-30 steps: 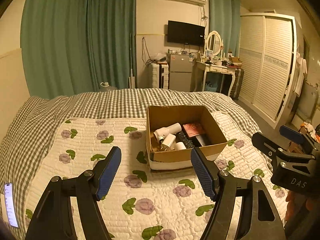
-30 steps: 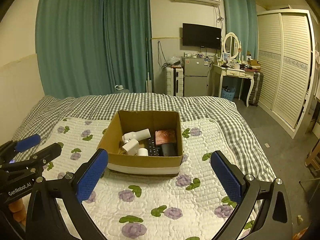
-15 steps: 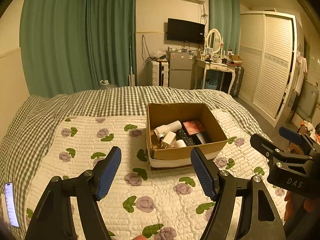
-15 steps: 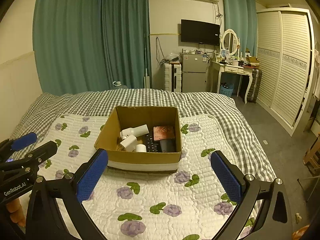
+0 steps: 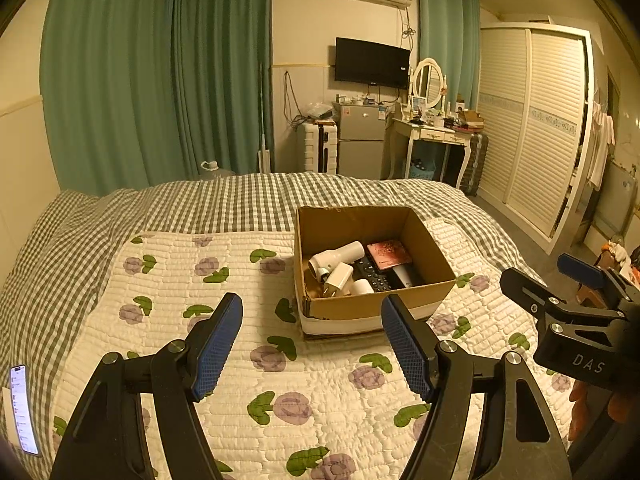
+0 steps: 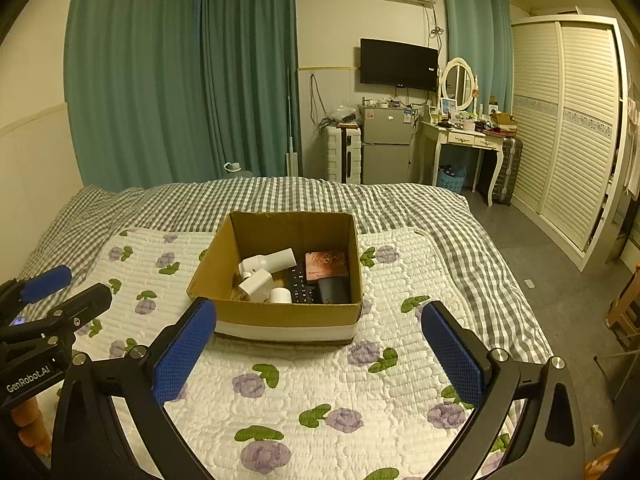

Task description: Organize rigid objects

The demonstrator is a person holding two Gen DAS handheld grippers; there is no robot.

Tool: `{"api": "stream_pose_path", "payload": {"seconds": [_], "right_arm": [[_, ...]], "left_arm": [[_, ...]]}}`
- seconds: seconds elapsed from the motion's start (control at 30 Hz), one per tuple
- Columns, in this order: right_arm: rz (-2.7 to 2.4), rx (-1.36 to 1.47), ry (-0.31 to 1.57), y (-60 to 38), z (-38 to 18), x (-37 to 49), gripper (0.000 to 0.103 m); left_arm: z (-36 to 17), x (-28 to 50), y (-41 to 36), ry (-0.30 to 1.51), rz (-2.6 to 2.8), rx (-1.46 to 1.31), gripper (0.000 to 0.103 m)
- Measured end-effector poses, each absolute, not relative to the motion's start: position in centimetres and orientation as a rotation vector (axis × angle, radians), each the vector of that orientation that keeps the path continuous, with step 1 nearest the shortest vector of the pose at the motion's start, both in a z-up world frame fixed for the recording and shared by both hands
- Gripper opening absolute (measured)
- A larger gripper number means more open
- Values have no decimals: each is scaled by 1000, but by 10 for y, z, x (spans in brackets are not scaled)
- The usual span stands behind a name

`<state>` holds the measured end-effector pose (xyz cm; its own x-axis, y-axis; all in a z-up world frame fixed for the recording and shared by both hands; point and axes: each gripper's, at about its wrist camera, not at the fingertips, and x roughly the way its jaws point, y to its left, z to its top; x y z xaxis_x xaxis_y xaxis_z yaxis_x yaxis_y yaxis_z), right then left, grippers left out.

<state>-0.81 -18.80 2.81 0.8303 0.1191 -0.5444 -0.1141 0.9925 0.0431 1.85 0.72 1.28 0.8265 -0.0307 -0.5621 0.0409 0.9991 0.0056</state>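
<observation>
Left claw [image 5: 311, 344] spread wide, empty, held above the quilt [image 5: 192, 288], clear of the cardboard box [image 5: 372, 312] ahead. Box holds white plugs [image 5: 338, 276], remote [image 5: 374, 276], probably a wallet. Right claw [image 6: 318, 354] likewise apart, framing the box for reach-in.

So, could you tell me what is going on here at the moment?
A person holds two grippers above a quilted bed. The left gripper and right gripper are both open and hold nothing. A cardboard box sits ahead on the quilt, holding a white hair dryer, a white plug adapter, a black remote and a pink booklet. Neither gripper touches the box.
</observation>
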Motion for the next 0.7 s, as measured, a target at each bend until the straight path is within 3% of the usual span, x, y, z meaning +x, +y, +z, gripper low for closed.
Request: {"api": "stream_pose_path", "payload": {"seconds": [0.7], "right_arm": [[126,10,588,-186,21,-8,103]], "left_arm": [[12,18,8,600,-40,18,75]]}}
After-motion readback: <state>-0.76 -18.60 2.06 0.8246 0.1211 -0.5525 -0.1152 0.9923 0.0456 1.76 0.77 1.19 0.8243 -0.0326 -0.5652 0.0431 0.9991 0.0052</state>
